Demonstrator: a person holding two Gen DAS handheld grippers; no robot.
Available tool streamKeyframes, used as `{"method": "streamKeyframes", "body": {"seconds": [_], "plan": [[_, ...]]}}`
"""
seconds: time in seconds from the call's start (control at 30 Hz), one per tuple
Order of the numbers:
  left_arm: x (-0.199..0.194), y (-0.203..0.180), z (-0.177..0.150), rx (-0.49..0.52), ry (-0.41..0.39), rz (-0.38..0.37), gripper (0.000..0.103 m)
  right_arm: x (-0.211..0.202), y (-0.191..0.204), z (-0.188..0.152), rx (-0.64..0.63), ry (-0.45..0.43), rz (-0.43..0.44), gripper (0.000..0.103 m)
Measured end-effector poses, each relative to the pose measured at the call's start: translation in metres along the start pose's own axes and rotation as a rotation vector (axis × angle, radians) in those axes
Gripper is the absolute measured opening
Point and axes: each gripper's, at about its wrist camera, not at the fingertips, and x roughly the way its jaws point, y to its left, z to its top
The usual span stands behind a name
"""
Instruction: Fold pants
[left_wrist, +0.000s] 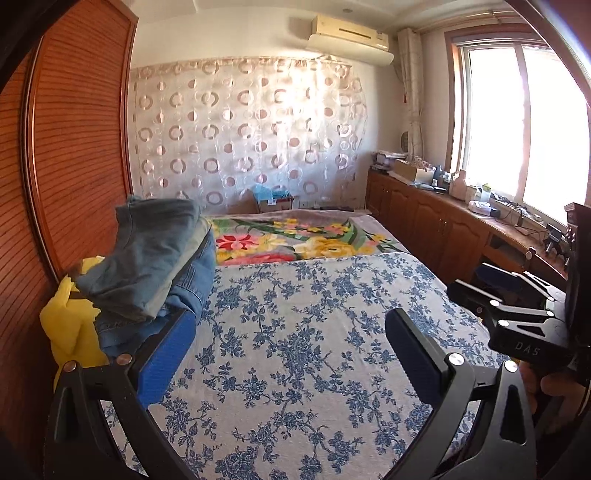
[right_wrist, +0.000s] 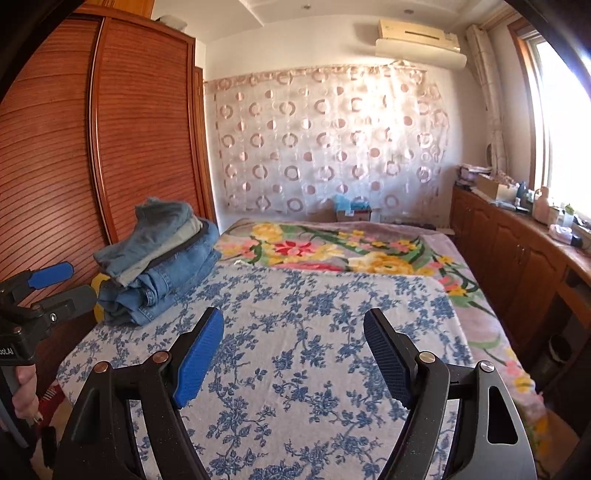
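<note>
Denim pants (right_wrist: 159, 266) stacked folded on bed (right_wrist: 332, 295); left gripper (left_wrist: 288, 347), right gripper (right_wrist: 293, 350) both spread, empty.

The bed (right_wrist: 491, 310) carries a blue-flowered sheet (right_wrist: 314, 332) near, a bright floral blanket (right_wrist: 332, 251) far — and a stack of folded jeans (right_wrist: 162, 266) at its left edge.
</note>
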Motion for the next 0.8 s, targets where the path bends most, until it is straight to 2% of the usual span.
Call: {"method": "streamKeyframes", "body": {"seconds": [0.27, 0.53, 0.8], "plan": [[-0.015, -0.004, -0.002, 0.006, -0.014, -0.001, 0.102, -0.027, -0.001, -0.016, 0.004, -0.051, -0.019, 0.080], [-0.023, 0.000, -0.009, -0.004, -0.017, 0.026, 0.102, -0.032, -0.005, -0.024, 0.021, -0.084, -0.044, 0.080], [-0.022, 0.004, -0.014, -0.012, -0.012, 0.037, 0.102, -0.023, -0.004, -0.030, 0.017, -0.081, -0.047, 0.080]]}}
